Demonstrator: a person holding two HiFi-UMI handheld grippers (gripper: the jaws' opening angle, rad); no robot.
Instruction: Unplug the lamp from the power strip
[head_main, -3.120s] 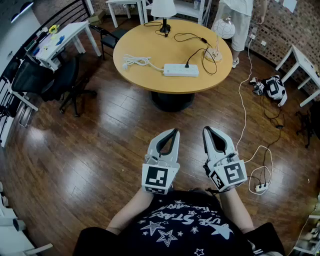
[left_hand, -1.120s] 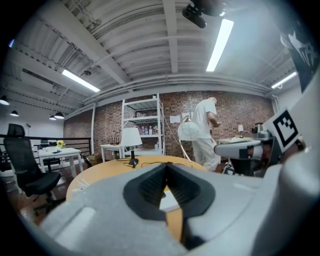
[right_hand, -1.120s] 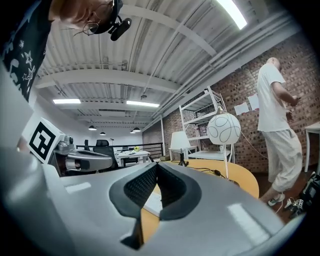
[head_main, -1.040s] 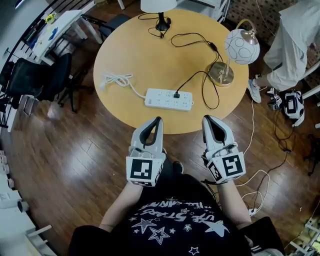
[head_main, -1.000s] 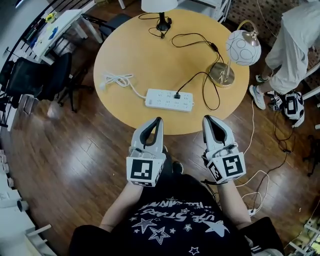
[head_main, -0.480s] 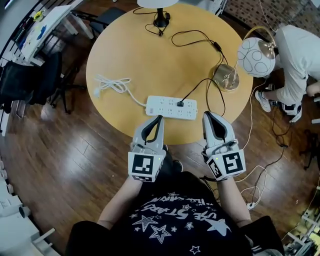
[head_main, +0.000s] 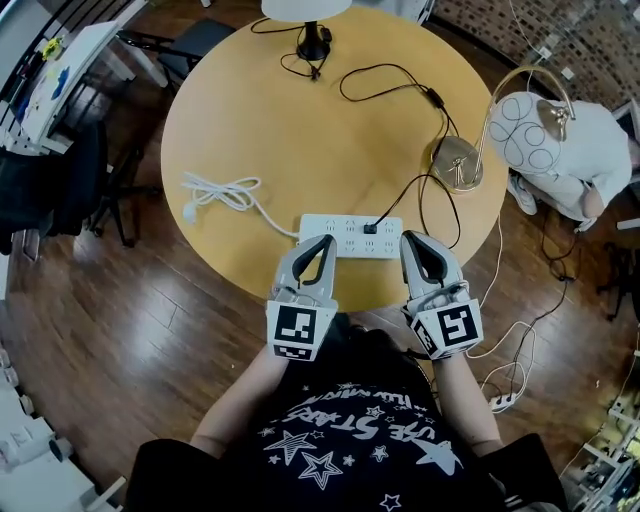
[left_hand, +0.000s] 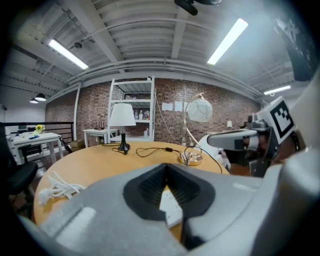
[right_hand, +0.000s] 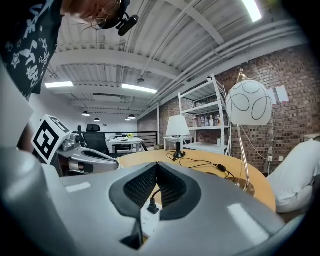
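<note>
Round wooden table (head_main: 255, 120); on it power strip (head_main: 345, 228), white cord coil (head_main: 225, 190), globe lamp (head_main: 457, 163), shaded lamp (head_main: 312, 45)

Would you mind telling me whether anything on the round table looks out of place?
Nothing is spilled or damaged. One oddity: the white cord of the power strip lies bundled on the table, its end apparently plugged into nothing, though a black plug sits in the strip.

Brick wall (right_hand: 295, 105), dark plank floor (head_main: 150, 330)
</note>
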